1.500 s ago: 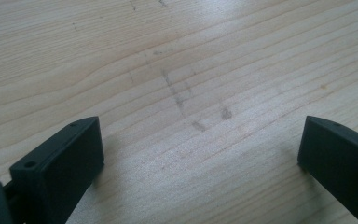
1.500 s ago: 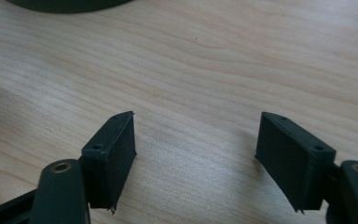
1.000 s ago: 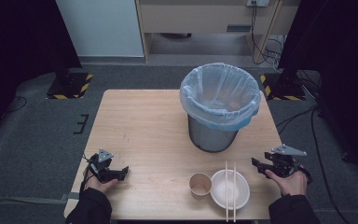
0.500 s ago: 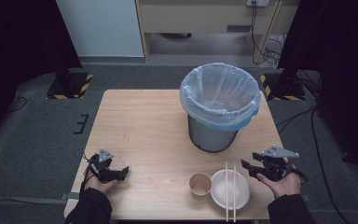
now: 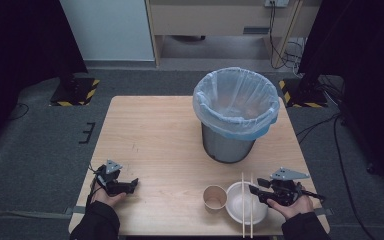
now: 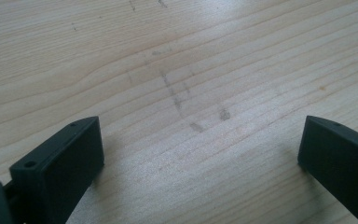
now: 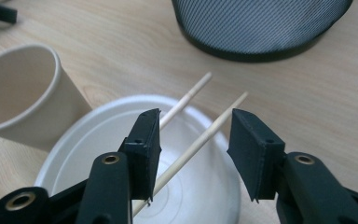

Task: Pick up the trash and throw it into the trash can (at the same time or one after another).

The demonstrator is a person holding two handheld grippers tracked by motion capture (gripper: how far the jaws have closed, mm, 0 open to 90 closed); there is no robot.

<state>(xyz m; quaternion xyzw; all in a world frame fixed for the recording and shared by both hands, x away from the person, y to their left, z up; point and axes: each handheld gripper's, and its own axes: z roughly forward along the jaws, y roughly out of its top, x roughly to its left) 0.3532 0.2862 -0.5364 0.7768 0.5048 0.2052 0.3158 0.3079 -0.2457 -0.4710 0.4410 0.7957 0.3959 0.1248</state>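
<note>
A white bowl (image 5: 235, 205) sits near the table's front edge with two wooden chopsticks (image 5: 243, 200) laid across it. A paper cup (image 5: 214, 196) stands just left of it. My right gripper (image 5: 255, 193) reaches in over the bowl's right rim. In the right gripper view its jaws (image 7: 196, 149) are partly open and have just been closing. One chopstick (image 7: 200, 140) lies between them untouched, and the other (image 7: 189, 97) runs behind the left jaw, over the bowl (image 7: 74, 154). My left gripper (image 5: 130, 185) rests open at the front left, over bare wood (image 6: 200, 154).
A metal bin (image 5: 228, 145) lined with a pale blue bag (image 5: 236, 102) stands behind the bowl on the right half of the wooden table (image 5: 155, 135). Its mesh base (image 7: 261, 28) shows beyond the chopstick tips. Dark floor surrounds the table.
My right gripper has moved left from the table's right edge to over the bowl's rim, and its jaws have narrowed. The left gripper has stayed where it was.
</note>
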